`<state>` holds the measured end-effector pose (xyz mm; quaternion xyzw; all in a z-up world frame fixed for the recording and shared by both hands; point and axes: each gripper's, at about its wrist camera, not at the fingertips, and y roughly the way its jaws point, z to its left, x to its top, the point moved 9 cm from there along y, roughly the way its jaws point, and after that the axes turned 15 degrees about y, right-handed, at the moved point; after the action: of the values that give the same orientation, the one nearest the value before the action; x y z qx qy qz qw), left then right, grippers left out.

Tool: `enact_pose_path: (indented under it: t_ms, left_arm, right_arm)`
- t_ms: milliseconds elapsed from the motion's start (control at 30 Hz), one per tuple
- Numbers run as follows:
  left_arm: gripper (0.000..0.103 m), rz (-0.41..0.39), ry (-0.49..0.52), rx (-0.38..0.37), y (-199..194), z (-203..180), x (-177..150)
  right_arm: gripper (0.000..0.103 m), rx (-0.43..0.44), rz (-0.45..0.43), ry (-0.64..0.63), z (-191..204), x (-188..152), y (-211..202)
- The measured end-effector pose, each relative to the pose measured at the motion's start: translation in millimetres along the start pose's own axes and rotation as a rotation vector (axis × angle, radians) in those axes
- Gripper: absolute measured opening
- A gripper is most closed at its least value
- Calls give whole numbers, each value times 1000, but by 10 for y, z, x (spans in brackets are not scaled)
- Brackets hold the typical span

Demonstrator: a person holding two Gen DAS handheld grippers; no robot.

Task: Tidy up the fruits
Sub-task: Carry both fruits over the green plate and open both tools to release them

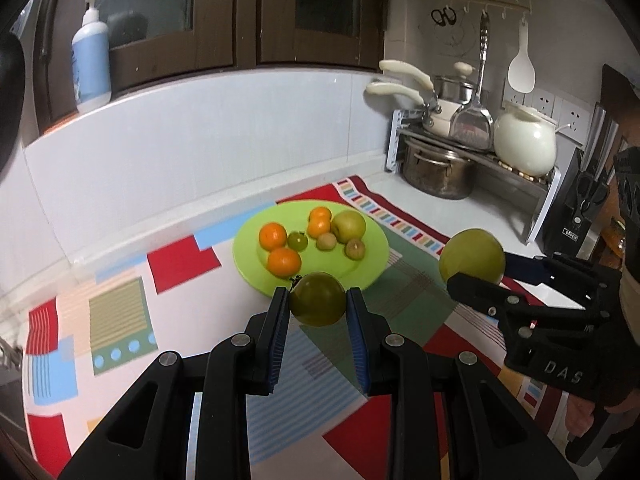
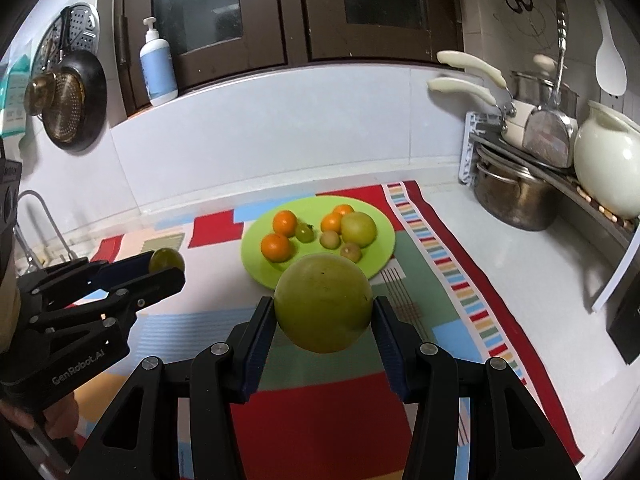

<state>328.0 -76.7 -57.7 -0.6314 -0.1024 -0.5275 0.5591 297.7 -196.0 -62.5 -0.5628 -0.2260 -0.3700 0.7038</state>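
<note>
- A small dark green fruit (image 1: 317, 299) is clamped in the left gripper (image 1: 318, 304), held above the patterned mat (image 1: 120, 312).
- A larger yellow-green fruit (image 2: 323, 303) is clamped in the right gripper (image 2: 324, 312).
- Just beyond both, a lime green plate (image 2: 376, 256) on the table holds oranges and green fruits.

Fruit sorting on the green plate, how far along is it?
Done: eight fruits already sit on the round lime-green plate. In hand: the left gripper grips a small green tomato, the right gripper a large yellow-green apple, both short of the plate. Left: setting these two down.
</note>
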Motion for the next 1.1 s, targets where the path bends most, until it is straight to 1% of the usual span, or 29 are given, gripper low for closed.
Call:
enact_pose_path:
  t_ms: [267, 533, 833, 1100]
  left_arm:
    - [29, -24, 30, -17, 84, 168, 178]
    - [29, -15, 52, -49, 379, 322, 301]
    - [29, 6, 79, -63, 808, 452, 381]
    - [29, 37, 112, -83, 1233, 472, 421]
  right_arm:
    - [50, 3, -20, -3, 158, 109, 111]
    - [50, -7, -20, -11, 259, 228, 350]
    - [50, -21, 26, 3, 230, 285, 823]
    - [50, -30, 78, 0, 147, 243, 1212]
